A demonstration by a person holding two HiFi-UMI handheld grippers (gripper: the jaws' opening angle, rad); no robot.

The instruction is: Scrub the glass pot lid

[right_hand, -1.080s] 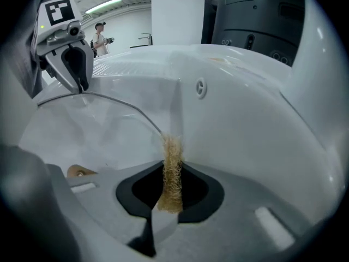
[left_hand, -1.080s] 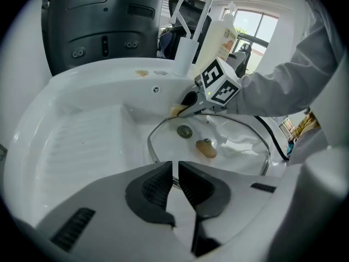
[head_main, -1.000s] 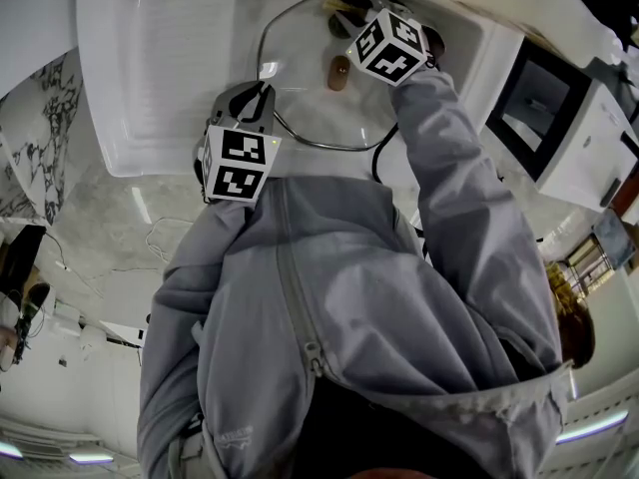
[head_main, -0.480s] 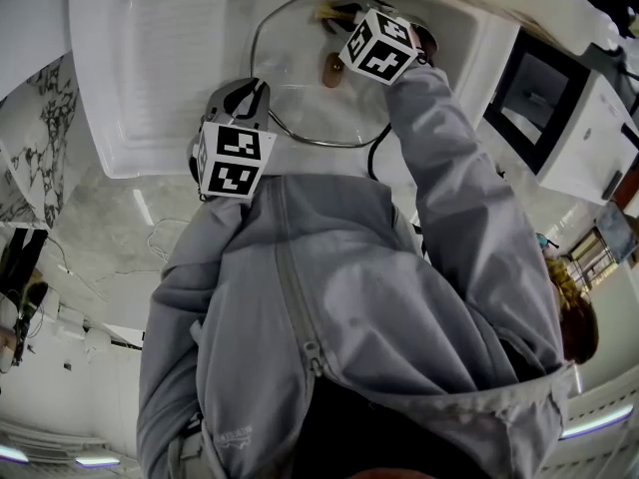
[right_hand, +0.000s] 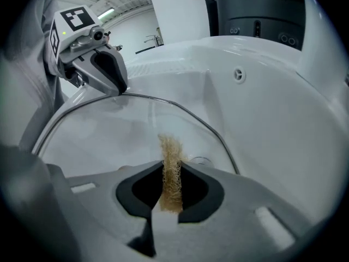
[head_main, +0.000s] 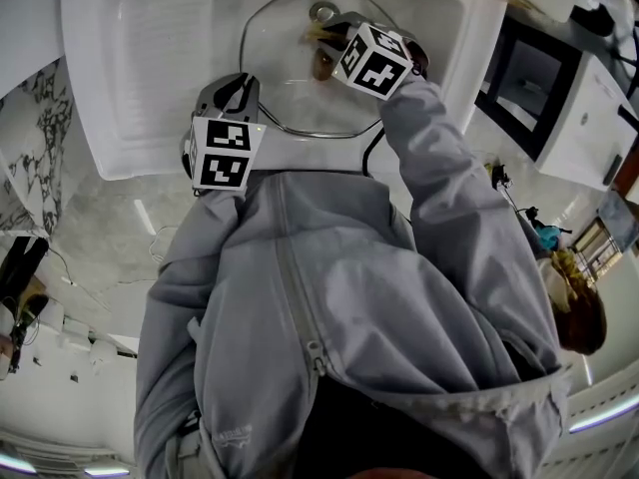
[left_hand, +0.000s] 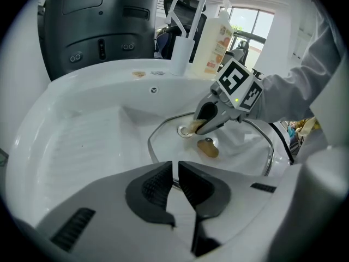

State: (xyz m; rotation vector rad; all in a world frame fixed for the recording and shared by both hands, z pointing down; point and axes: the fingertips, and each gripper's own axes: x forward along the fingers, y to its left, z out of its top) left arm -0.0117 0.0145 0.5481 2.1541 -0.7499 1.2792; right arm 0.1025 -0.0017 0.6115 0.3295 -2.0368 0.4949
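Looking down into the white sink (head_main: 150, 58), I find the glass pot lid (head_main: 290, 88) lying in the basin over the drain (left_hand: 184, 131), its brown knob (left_hand: 208, 148) near the middle. My left gripper (left_hand: 175, 171) sits at the near edge of the lid with its jaws drawn almost together, only a thin slit between them, pinching the metal rim. My right gripper (right_hand: 172, 179) reaches in from the other side, its jaws pressed onto a tan fibrous scrubber (right_hand: 171, 168) that stands up between the pads. The tuft pokes out past the fingertips toward the glass. In the left gripper view that tuft meets the lid just beside the knob, on the drain side — whether it bears down hard I cannot tell. A soap bottle (left_hand: 215, 42) stands on the ledge behind the basin.
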